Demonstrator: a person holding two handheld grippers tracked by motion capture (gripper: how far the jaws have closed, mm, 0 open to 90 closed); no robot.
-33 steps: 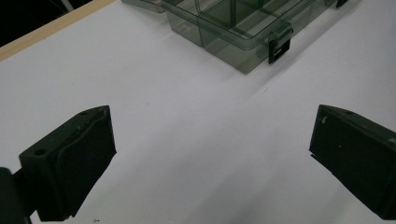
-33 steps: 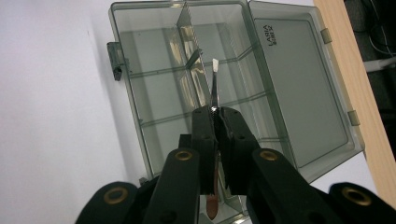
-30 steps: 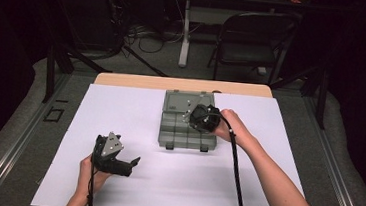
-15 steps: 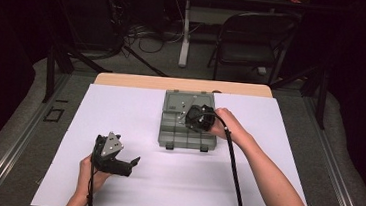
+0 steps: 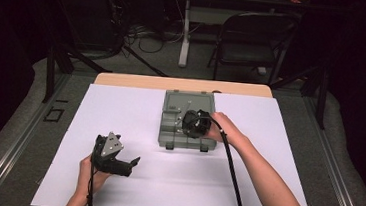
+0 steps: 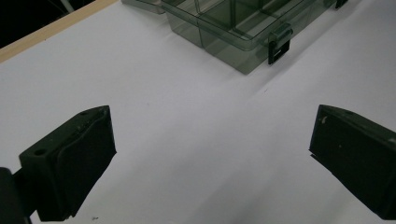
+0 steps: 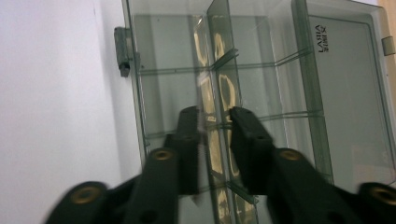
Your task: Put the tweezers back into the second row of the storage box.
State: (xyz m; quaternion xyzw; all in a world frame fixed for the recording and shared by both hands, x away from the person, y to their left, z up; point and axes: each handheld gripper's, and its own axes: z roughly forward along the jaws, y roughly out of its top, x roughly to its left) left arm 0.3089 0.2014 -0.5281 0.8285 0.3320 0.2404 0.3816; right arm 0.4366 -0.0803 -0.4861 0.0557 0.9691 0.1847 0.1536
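A clear grey-green compartment box [image 5: 170, 132] lies open on the white table cover, its lid [image 7: 348, 88] folded back at the far side. My right gripper [image 5: 193, 125] hangs over the box's middle and points down into it. Its jaws [image 7: 215, 114] have just been opening and now stand slightly apart, astride a thin clear divider [image 7: 218, 56] that runs between them; the pads do not press on it. My left gripper [image 5: 130, 163] rests low at the front left with its jaws [image 6: 211, 121] wide open over bare white cover. The box's near corner [image 6: 233, 32] lies ahead of it.
Two dark latches [image 6: 279, 44] stick out from the box's near wall. The wooden table edge [image 5: 182, 85] runs along the back, with a folding chair [image 5: 251, 44] and cables on the floor beyond. White cover [image 5: 120, 112] spreads around the box on all sides.
My right gripper has sunk a little and shifted toward the box's near left. The left hand and its gripper have kept still.
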